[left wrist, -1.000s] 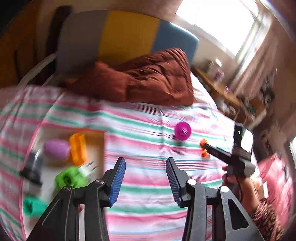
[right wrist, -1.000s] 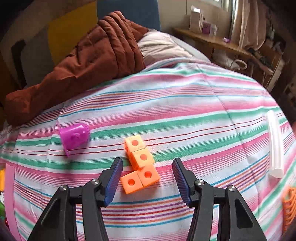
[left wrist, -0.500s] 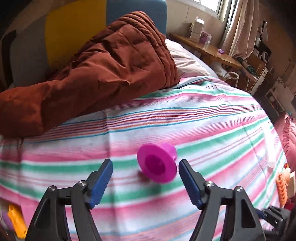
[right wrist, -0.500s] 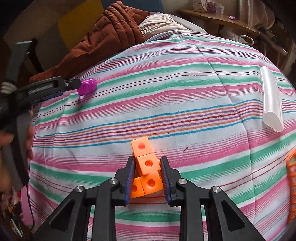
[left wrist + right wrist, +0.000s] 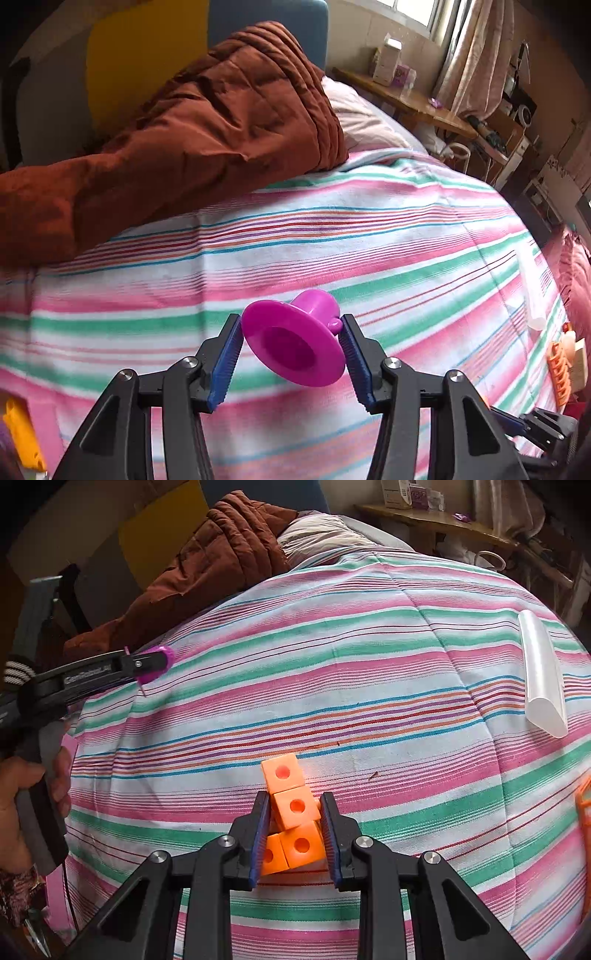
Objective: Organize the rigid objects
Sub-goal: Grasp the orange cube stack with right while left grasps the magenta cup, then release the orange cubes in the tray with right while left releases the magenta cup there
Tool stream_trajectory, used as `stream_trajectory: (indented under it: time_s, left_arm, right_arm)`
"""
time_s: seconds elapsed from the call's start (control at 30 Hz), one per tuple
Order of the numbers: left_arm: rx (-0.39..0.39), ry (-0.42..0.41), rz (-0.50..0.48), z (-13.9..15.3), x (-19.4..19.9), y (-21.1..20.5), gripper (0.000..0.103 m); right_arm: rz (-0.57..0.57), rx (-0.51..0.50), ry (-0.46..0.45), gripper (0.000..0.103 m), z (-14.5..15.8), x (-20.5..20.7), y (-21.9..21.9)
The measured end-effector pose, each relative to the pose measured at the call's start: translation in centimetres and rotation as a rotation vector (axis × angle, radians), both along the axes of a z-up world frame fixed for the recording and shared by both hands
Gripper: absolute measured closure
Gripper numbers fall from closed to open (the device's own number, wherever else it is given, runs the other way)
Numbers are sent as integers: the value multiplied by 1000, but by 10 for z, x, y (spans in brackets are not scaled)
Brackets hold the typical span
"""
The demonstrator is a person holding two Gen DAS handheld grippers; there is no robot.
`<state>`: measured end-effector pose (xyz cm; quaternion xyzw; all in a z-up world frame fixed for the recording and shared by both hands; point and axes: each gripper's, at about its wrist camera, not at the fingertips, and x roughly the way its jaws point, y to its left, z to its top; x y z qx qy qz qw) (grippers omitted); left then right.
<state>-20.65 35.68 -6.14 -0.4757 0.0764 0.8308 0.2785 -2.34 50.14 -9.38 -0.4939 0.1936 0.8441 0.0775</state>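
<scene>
Bedroom, bed w/ striped sheet (image 5: 369,686) in pink, green, white, thin red/blue lines; all the work sits on it.

Near, right wrist view: right gripper (image 5: 295,812) clamped on 1 orange block cluster (image 5: 295,823), 4 cubes visible, each w/ a round hole on the face that shows. Two lower cubes sit between the blue pads, one higher cube also between the tips, top cube pokes out past them. Cluster rests on the sheet.

Near, left wrist view: left gripper (image 5: 291,339) has 1 magenta cup-shaped toy (image 5: 295,339) between its pads. Wide flared rim faces the camera; left pad meets the rim edge, right pad touches the small knob on the narrower body, so it looks gripped. From the right wrist view the same left gripper (image 5: 147,662) comes in from the left, held in the person's hand (image 5: 26,801), toy (image 5: 160,662) at its tip, above the sheet's left part.

Mid, right side: 1 translucent white tube (image 5: 543,672) lying on the sheet, well apart from the blocks. 1 orange ribbed piece (image 5: 559,373) at the far right edge, partly cut off.

Far: 1 rust-brown quilt (image 5: 207,122) bunched at the head of the bed, 1 pale pillow (image 5: 365,122) beside it, headboard (image 5: 147,55) w/ grey, yellow, blue panels. Wooden shelf (image 5: 417,99) w/ small boxes by the curtained window.
</scene>
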Motion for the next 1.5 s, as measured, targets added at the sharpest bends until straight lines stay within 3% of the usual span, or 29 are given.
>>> stream_trajectory:
  time_s: [0.17, 0.3, 0.4, 0.57, 0.7, 0.83, 0.97, 1.13, 1.27, 1.4, 1.5]
  left_arm:
    - [106, -26, 49, 51, 43, -68, 49]
    - [122, 12, 82, 82, 88, -144, 49]
    - [137, -21, 148, 81, 112, -205, 49]
    - [116, -67, 216, 50, 135, -266, 49]
    - [124, -149, 242, 18, 141, -289, 49]
    - [88, -140, 257, 7, 147, -293, 49]
    - [119, -100, 273, 19, 159, -307, 48]
    - [29, 25, 304, 39, 178, -328, 48]
    - [84, 0, 272, 44, 175, -333, 48]
    - [99, 72, 335, 59, 173, -349, 48]
    - [37, 114, 405, 64, 171, -361, 48]
  right_arm:
    - [49, -50, 5, 77, 7, 3, -22]
    - [132, -70, 58, 79, 28, 6, -61]
    - [176, -50, 94, 79, 42, 9, -97]
    - [232, -99, 130, 79, 57, 17, -145]
    - [284, -129, 152, 79, 67, 19, -185]
    - [344, -130, 170, 79, 77, 18, -224]
    - [398, -147, 181, 79, 79, 10, -258]
    - [468, -114, 167, 79, 76, -9, -301]
    - [472, -92, 138, 79, 66, -27, -321]
    - [484, -81, 82, 79, 56, -39, -332]
    - [498, -28, 75, 79, 52, -41, -342]
